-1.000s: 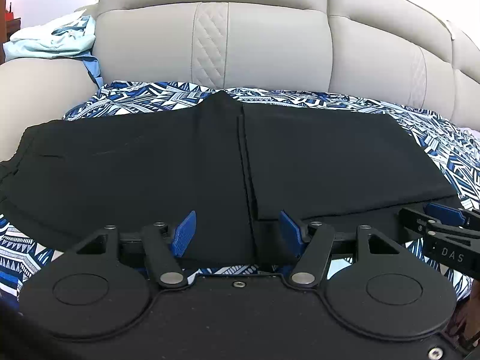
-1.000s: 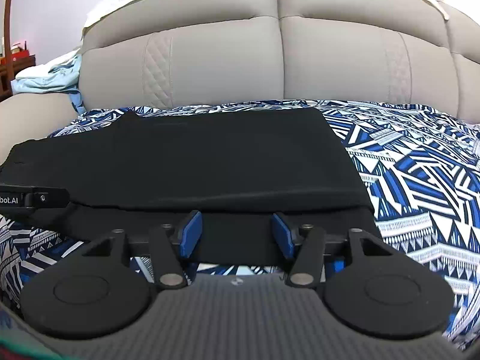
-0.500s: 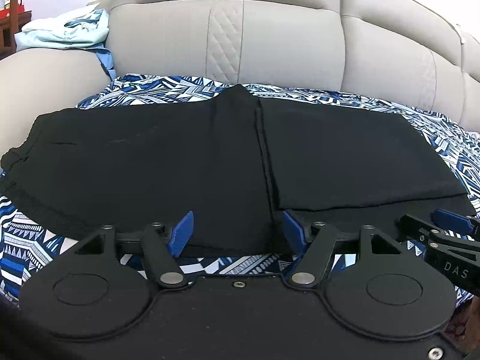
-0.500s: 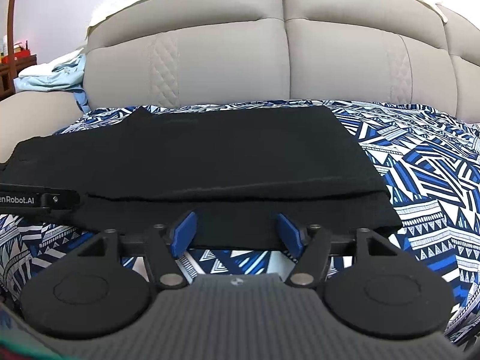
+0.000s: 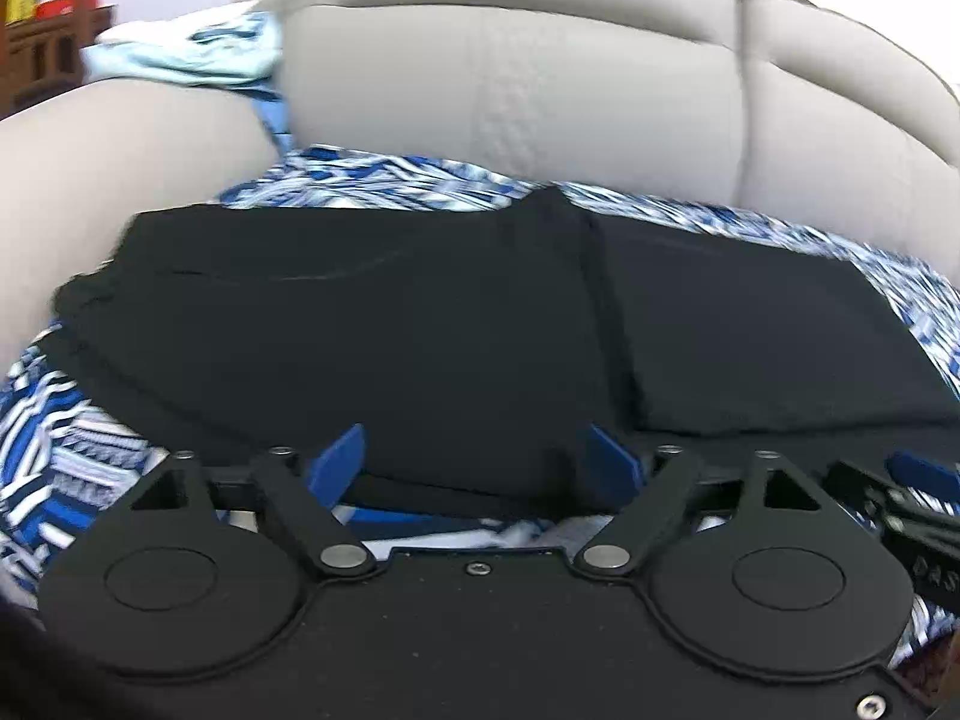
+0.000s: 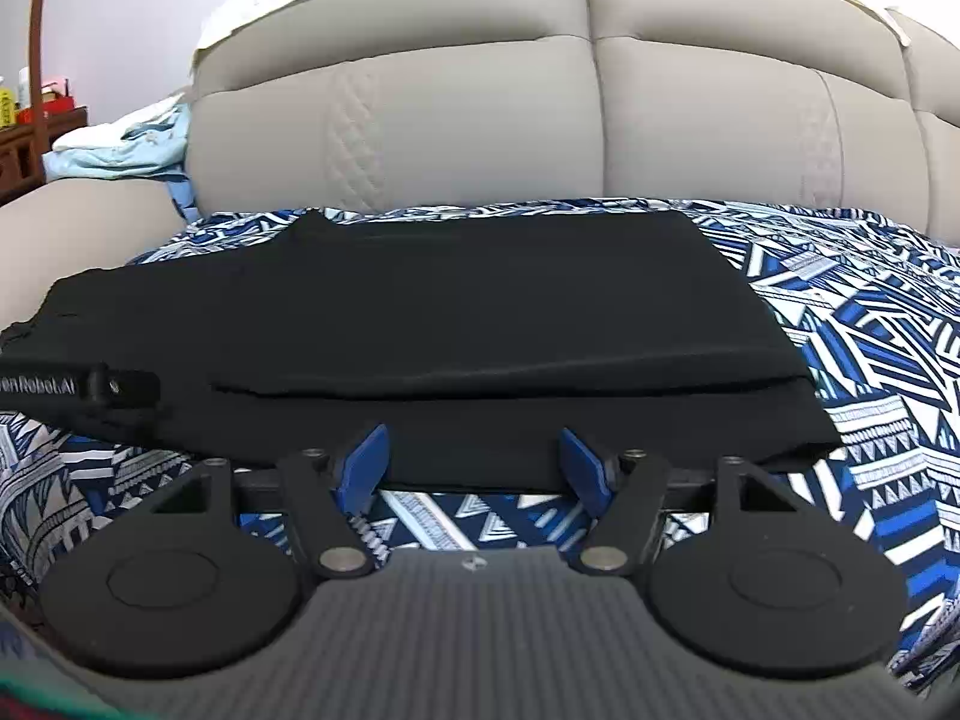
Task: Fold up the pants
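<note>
Black pants (image 5: 420,330) lie flat across the sofa seat, with one part folded over on the right (image 5: 750,330). My left gripper (image 5: 474,465) sits at their near edge and its jaws are opening. The cloth's edge lies between the blue pads (image 5: 339,462), which do not press on it. My right gripper (image 6: 474,462) is open at the near edge of the pants (image 6: 480,312), further right, with the hem just past its pads (image 6: 585,462). One finger of the left gripper (image 6: 90,387) shows at the left of the right wrist view.
A blue-and-white patterned cover (image 6: 870,360) lies under the pants. Behind rises the grey sofa back (image 6: 480,120), with an armrest (image 5: 120,150) at the left. Light blue clothes (image 5: 192,57) lie on it. Wooden furniture (image 6: 36,60) stands far left.
The left gripper has slid left along the pants' near edge and its jaws stand wider. The right gripper has drawn back a little, so patterned cover shows between its fingers.
</note>
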`<state>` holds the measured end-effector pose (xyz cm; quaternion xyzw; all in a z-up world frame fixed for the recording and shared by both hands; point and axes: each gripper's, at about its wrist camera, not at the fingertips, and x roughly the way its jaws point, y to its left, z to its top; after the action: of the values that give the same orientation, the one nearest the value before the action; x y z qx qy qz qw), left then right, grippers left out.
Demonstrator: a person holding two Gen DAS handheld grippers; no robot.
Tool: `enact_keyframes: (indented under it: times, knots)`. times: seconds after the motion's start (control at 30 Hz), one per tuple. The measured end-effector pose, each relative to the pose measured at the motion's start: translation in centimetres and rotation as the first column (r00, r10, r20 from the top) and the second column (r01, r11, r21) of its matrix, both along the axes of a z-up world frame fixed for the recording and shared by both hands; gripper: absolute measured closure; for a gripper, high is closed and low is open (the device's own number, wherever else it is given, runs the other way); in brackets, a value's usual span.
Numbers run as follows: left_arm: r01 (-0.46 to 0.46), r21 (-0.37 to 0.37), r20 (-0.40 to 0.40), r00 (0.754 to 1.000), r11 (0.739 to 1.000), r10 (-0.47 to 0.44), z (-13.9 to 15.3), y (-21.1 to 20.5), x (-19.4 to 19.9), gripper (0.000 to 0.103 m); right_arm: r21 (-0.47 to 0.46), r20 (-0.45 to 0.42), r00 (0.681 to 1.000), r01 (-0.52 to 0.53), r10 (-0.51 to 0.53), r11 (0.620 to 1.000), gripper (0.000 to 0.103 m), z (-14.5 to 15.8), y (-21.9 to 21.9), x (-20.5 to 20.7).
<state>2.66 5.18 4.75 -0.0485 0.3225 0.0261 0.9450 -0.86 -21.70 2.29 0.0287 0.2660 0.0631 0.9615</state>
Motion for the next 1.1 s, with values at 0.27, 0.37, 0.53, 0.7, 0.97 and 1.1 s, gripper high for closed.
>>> enact_keyframes:
  times: [0.27,0.37,0.53,0.7,0.97,1.1]
  knots:
    - [-0.28,-0.118,0.012,0.959,0.953,0.284,0.5,9.3,-0.5,0.014,-0.005,0.048,0.996,-0.07,0.07,0.998,0.006,-0.1,3.4,0.6]
    - [-0.373,-0.16,-0.011,0.926,0.914,0.377,0.0,13.1,-0.5,0.014,-0.013,0.074,0.993,-0.088,0.089,0.996,0.001,0.0,5.0,1.2]
    - [-0.45,-0.219,-0.002,0.888,0.866,0.46,-0.9,17.6,-0.2,0.031,-0.041,0.111,0.989,-0.098,0.102,0.994,0.0,0.4,6.8,2.5]
    - [-0.468,-0.313,-0.017,0.873,0.827,0.488,-1.9,20.3,1.0,0.038,-0.054,0.113,0.988,-0.096,0.101,0.994,0.0,0.1,8.0,4.2]
    - [-0.466,-0.266,-0.023,0.878,0.844,0.478,-3.1,20.8,3.1,0.01,-0.167,0.115,0.985,-0.11,0.13,0.98,0.0,-1.6,10.1,4.6]
    - [-0.463,-0.233,-0.026,0.882,0.855,0.47,-3.4,20.6,4.3,0.0,-0.141,0.113,0.986,-0.107,0.123,0.984,0.0,-1.7,9.9,4.7]
